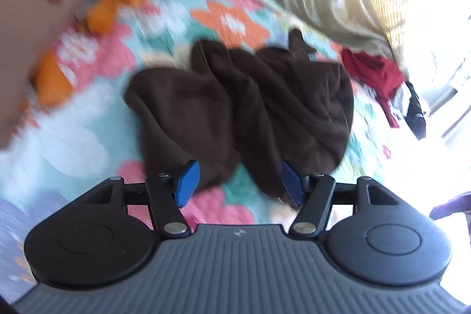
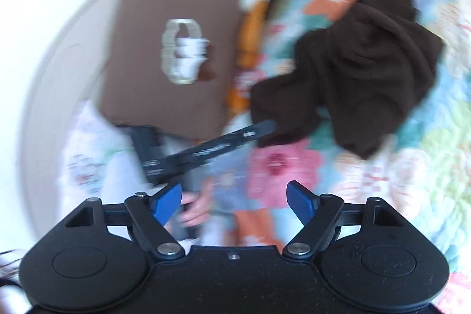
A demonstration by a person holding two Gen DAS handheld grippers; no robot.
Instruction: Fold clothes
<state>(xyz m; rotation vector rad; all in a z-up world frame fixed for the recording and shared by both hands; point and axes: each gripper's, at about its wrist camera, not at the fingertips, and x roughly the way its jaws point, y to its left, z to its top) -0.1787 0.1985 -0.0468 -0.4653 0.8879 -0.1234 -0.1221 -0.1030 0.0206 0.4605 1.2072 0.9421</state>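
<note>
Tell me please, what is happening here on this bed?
A person is folding clothes with a handheld claw in each hand. A crumpled dark brown garment lies on the floral quilt, not yet folded. The left claw is open at the garment's near edge. The right claw is open too, off the garment. Both pictures are blurred.

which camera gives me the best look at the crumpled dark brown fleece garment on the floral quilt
The left wrist view: the crumpled dark brown fleece garment fills the centre, just ahead of the open left gripper, folds readable despite blur. The right wrist view shows it off to the upper right, smaller, more blurred.
</note>
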